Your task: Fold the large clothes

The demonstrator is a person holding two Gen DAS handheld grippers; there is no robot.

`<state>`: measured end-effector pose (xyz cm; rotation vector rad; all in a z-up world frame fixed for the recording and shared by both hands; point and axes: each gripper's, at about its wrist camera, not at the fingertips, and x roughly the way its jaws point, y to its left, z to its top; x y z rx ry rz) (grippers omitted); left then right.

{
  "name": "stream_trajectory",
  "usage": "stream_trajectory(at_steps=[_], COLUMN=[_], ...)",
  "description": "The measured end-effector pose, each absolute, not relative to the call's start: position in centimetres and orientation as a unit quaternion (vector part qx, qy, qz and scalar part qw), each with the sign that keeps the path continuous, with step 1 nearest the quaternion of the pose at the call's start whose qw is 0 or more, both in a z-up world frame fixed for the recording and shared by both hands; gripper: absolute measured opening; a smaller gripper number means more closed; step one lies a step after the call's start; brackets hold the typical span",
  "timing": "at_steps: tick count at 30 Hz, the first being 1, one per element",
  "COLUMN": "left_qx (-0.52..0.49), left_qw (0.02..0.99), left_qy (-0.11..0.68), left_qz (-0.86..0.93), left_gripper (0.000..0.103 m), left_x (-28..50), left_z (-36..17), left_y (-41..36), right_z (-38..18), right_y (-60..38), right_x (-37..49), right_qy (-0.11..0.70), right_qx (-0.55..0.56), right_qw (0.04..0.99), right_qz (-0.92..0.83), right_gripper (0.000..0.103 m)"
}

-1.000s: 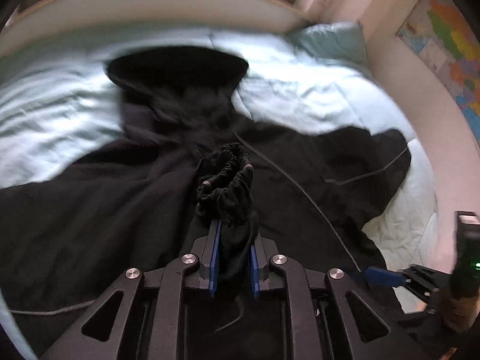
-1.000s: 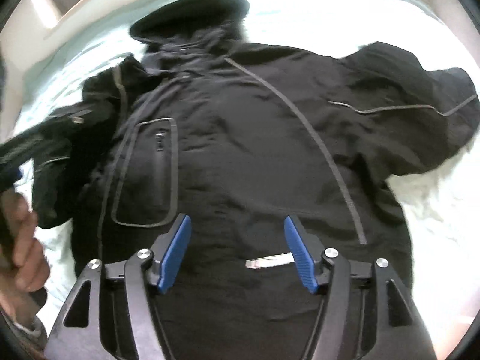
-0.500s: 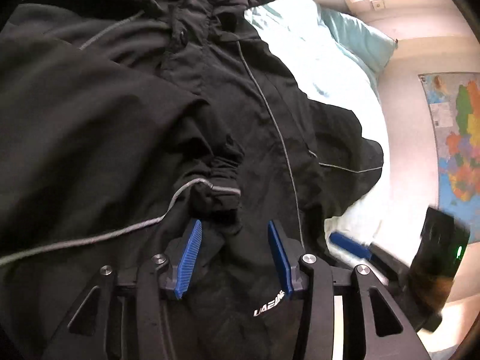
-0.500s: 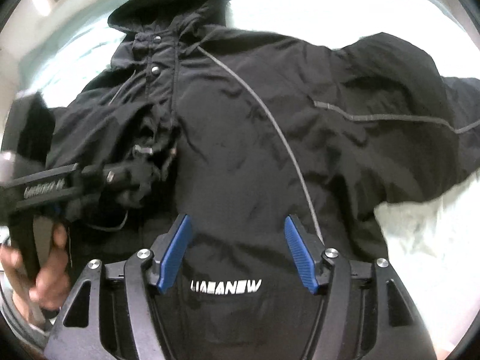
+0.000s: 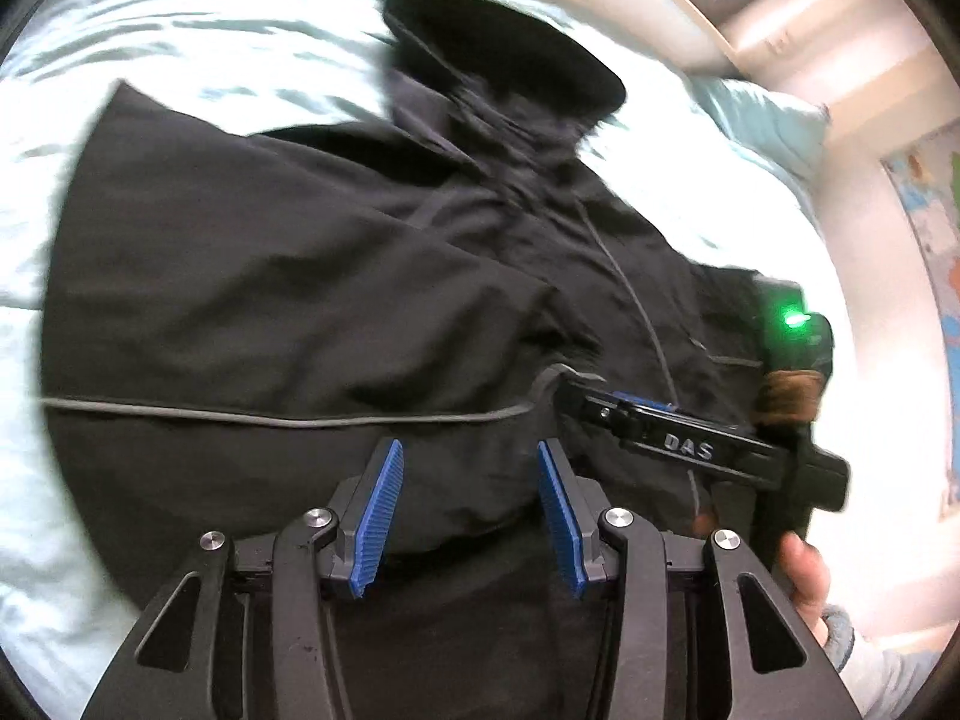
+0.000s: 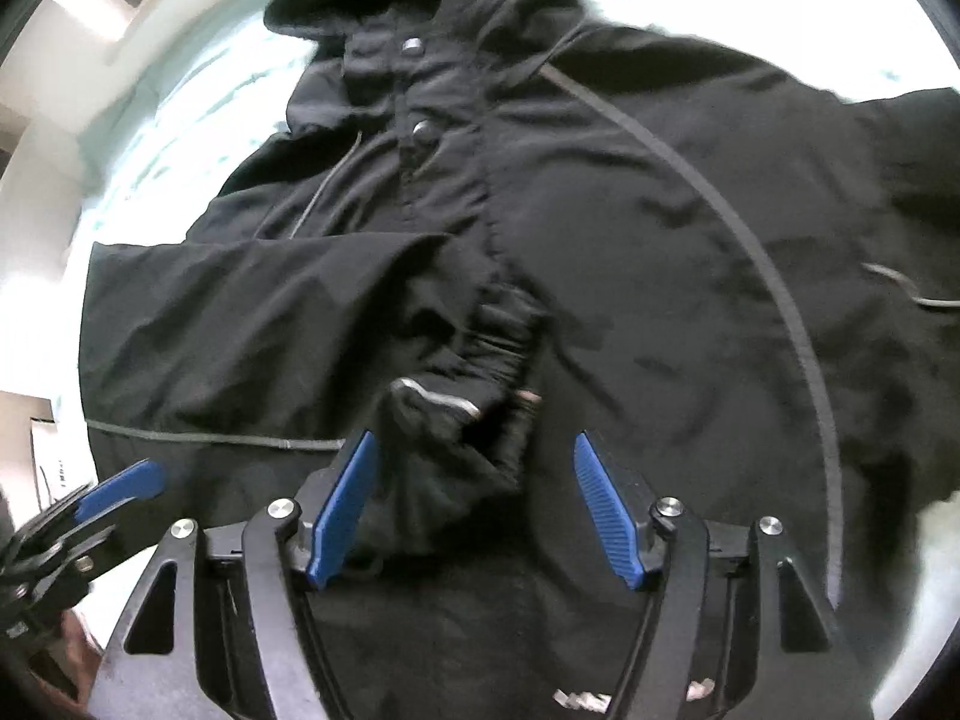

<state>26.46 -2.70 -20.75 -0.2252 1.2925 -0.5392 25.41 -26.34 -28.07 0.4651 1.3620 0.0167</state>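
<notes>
Blue pads of the left gripper (image 5: 468, 516) stand spread apart with nothing between them, hovering just above the black jacket (image 5: 288, 276). The right gripper (image 6: 474, 510) is spread wide as well, its blue pads on either side of the elastic cuff (image 6: 480, 372) of the folded sleeve, without pinching it as far as can be seen. That sleeve (image 6: 252, 312) lies across the jacket's chest, ending near the snap-button placket (image 6: 420, 132). From the left wrist view, the right gripper shows at the right edge, held by a hand (image 5: 804, 570) above the jacket's other side. The jacket lies flat, front up, on a pale bed sheet (image 5: 150, 36), hood (image 5: 498, 54) pointing away toward the window side. A light teal pillow (image 5: 774, 120) sits beyond it, and a map (image 5: 936, 210) hangs on the wall.
</notes>
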Motion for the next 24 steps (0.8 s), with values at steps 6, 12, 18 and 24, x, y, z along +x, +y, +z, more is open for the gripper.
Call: stream_trajectory(at_steps=[6, 12, 18, 24], left_qx=[-0.077, -0.071, -0.031, 0.009], left_qw=[0.796, 0.822, 0.797, 0.787], left_qy=[0.575, 0.539, 0.576, 0.602], left_qz=[-0.171, -0.168, -0.181, -0.130], left_gripper=[0.047, 0.047, 0.047, 0.047], left_x=[27.4, 29.0, 31.7, 33.3], left_z=[-19.7, -18.0, -24.2, -29.6], left_y=[0.7, 1.3, -3.6, -5.8], right_z=[-27.4, -18.8, -18.9, -27.7], right_y=[-26.6, -32.2, -39.9, -43.0], right_x=[24.9, 21.6, 20.3, 20.7], right_qy=[0.601, 0.525, 0.526, 0.590], right_qx=[0.250, 0.203, 0.171, 0.184], right_qw=[0.759, 0.825, 0.819, 0.769], right_qz=[0.032, -0.056, -0.152, -0.163], right_gripper=[0.039, 0.032, 0.032, 0.034])
